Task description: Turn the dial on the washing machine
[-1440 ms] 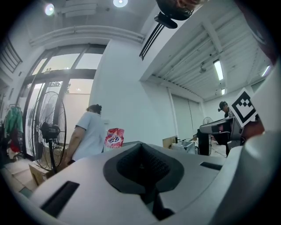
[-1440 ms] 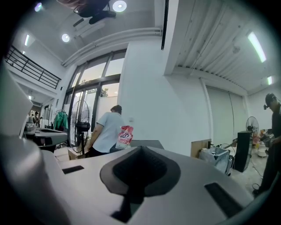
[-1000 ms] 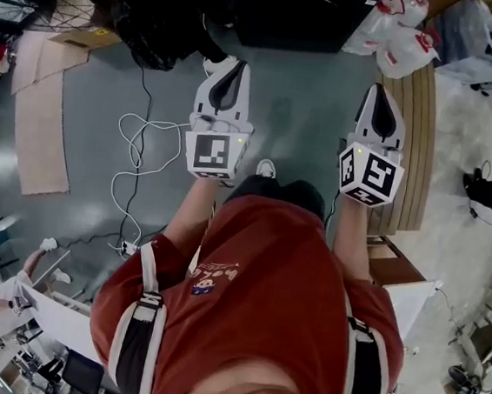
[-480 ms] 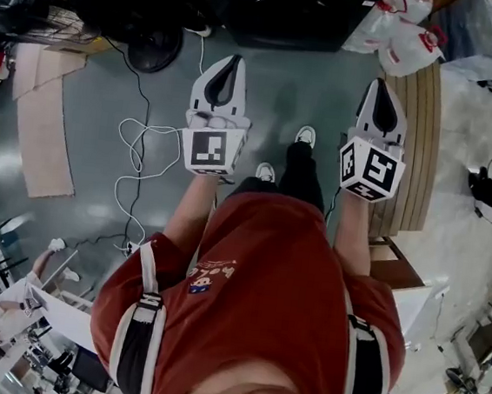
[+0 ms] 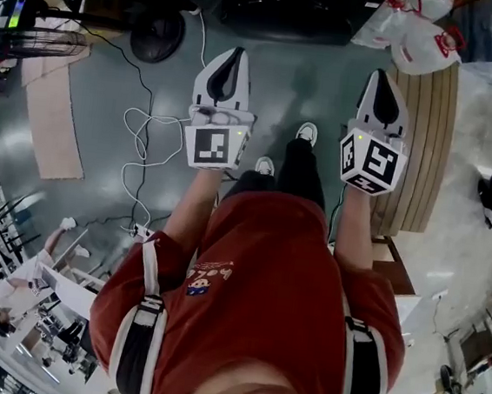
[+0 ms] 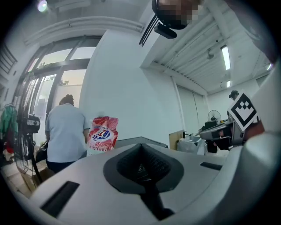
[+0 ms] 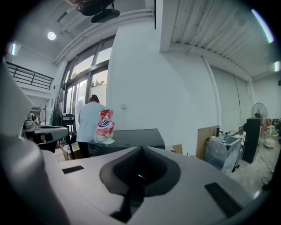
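I see no dial in any view. The washing machine (image 7: 127, 138) is a dark box ahead, with a red and white detergent pouch (image 7: 104, 127) on its top. The left gripper view shows the same pouch (image 6: 102, 135) and the machine's top (image 6: 142, 141). In the head view the dark machine (image 5: 275, 7) lies at the top edge. My left gripper (image 5: 233, 55) and right gripper (image 5: 383, 77) are held side by side over the floor, short of it. Both are shut with nothing in them, the jaws meeting in the left gripper (image 6: 141, 147) and right gripper (image 7: 140, 150) views.
A person in a light blue shirt (image 7: 90, 123) stands by the machine's left side. A white cable (image 5: 142, 150) loops on the floor at left. A slatted wooden board (image 5: 427, 141) lies at right, plastic bags (image 5: 420, 35) beyond it. A fan base (image 5: 156, 34) stands far left.
I have walked forward: one foot has stepped ahead, and the floor and the dark machine have slid nearer. Both grippers stay shut and level.
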